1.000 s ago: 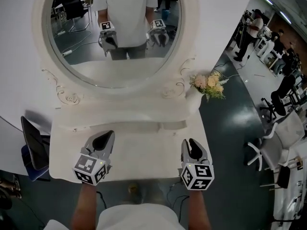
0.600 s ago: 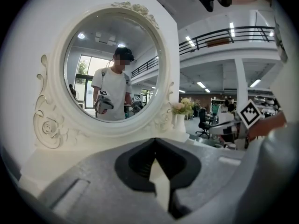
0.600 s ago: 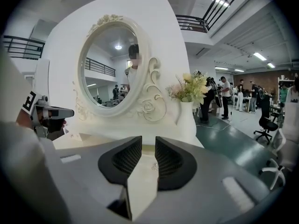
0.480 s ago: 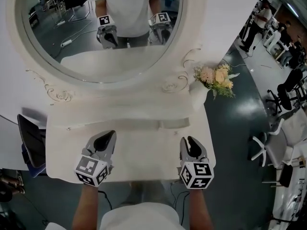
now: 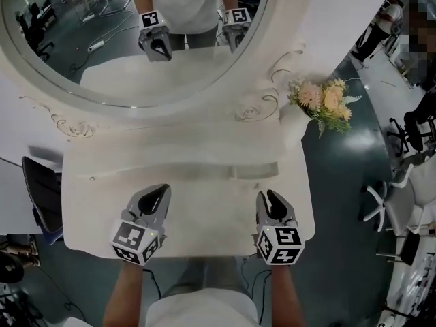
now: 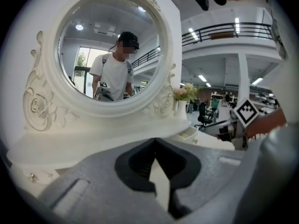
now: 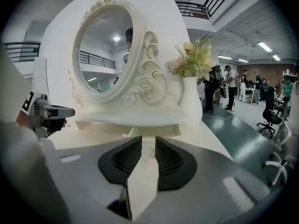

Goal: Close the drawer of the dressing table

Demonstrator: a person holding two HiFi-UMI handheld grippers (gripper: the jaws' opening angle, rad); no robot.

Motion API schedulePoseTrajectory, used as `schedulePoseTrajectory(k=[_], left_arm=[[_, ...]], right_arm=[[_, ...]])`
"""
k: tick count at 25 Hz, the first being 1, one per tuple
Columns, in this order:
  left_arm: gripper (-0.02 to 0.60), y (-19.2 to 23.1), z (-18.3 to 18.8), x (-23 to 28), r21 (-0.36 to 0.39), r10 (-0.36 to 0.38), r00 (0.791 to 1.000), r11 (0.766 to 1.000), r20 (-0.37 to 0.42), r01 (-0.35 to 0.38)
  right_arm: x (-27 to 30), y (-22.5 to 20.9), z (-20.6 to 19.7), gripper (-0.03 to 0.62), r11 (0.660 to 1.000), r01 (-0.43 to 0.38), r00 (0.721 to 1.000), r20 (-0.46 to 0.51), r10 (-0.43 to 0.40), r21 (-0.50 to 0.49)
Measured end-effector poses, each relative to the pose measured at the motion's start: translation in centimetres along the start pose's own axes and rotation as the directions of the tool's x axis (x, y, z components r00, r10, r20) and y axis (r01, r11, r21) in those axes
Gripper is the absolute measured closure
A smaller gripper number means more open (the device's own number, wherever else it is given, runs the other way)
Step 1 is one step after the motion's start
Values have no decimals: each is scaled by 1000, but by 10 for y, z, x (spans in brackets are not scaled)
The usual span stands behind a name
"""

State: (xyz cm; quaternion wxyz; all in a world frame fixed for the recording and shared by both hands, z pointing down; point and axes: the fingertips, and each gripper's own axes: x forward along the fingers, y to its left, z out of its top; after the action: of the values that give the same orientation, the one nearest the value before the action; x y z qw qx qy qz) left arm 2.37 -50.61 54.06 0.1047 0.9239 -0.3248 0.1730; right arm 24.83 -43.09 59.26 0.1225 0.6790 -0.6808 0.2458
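- Head view: white bench [image 5: 197,213] with an oval mirror [image 5: 82,46] at the back and a vase of flowers [image 5: 323,101] at its right rear corner.
- Head view: the drawer [image 5: 254,171], a small one in the raised shelf under the mirror, right of centre, stood pulled out a little past the shelf front.
- Head view: left tongs [image 5: 161,195] and right tongs [image 5: 271,199] were held over the near part of the bench, well apart from each other, both pointing toward the shelf and both short of the drawer.
- Left gripper view: the left tongs [image 6: 154,146] had their tips drawn together and held nothing. The drawer [image 6: 194,134] showed off to the right of their line.
- Right gripper view: the right tongs [image 7: 148,146] stood with a narrow, even gap between the pads and nothing in it. The drawer [image 7: 152,132] lay straight ahead beneath the shelf, its knob [image 7: 151,154] seen through the gap, with the vase just to the right.
- Step judged: the approach, with the drawer not yet touched.
- Next move judged: bring the right tongs forward to the drawer front and push it squarely into the shelf until flush, keeping clear of the vase.
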Motion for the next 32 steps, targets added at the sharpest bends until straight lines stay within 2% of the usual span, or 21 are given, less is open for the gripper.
schedulePoseTrajectory(k=[13,22,32], left_arm=[[583,-2,-47,41,-37,-21,996,999,-84,18],[583,0,-54,51,-26,-22,994,999,-109,19],[583,0,-57,49,-29,-16,993,1000,-119,12]], right_arm=[[54,-25,-45,518,1000,-5,995,-97,7,28],[74,-22,-52,503,999,-34,992,-119,38,37],[81,-25,-45,505,1000,-16,994,-105,17,17]])
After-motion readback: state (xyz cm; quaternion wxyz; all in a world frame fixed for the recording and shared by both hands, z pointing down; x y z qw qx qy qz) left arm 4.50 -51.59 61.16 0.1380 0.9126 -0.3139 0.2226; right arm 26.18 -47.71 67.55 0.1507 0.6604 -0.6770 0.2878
